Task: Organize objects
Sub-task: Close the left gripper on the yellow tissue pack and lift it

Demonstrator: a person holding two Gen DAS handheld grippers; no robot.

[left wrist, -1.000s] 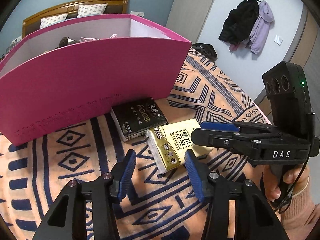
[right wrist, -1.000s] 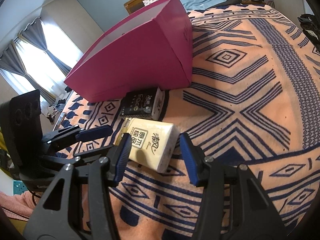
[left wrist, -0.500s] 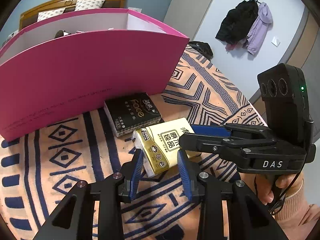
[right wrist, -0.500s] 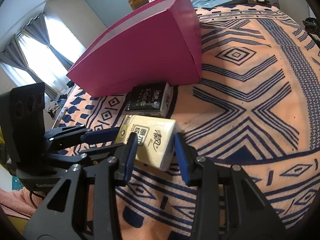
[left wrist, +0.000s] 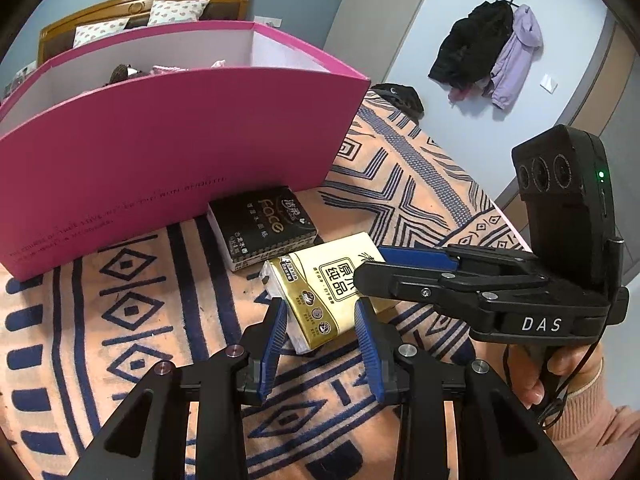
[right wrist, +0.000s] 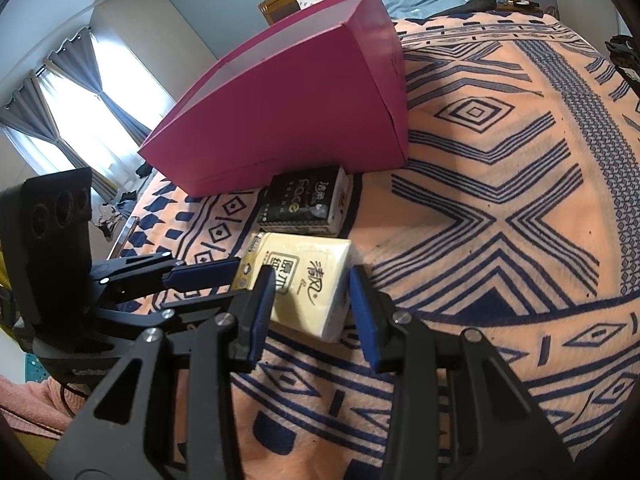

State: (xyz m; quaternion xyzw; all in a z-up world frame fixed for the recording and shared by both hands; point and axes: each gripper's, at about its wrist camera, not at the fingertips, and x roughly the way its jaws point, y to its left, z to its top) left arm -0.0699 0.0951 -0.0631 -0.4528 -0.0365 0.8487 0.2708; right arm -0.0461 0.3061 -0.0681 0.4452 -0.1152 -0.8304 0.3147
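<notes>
A yellow tissue pack [left wrist: 320, 288] lies on the patterned blanket, also in the right wrist view [right wrist: 308, 280]. A black tissue pack [left wrist: 264, 226] lies just behind it, against a big pink box [left wrist: 160, 136]; both show in the right wrist view, the black pack [right wrist: 306, 204] and the box [right wrist: 300, 112]. My left gripper [left wrist: 320, 320] straddles one end of the yellow pack, jaws narrowed around it. My right gripper [right wrist: 312, 296] straddles the other end the same way. Whether either gripper's pads press the pack is unclear.
The pink box holds several items behind its wall. The orange and navy blanket [right wrist: 500, 200] stretches wide to the right. A wooden headboard with pillows [left wrist: 140, 12] stands behind the box. Coats [left wrist: 492, 48] hang on the far wall.
Both grippers have moved in onto the yellow pack from opposite ends and their jaws have narrowed around it. The pack and the black pack have not moved.
</notes>
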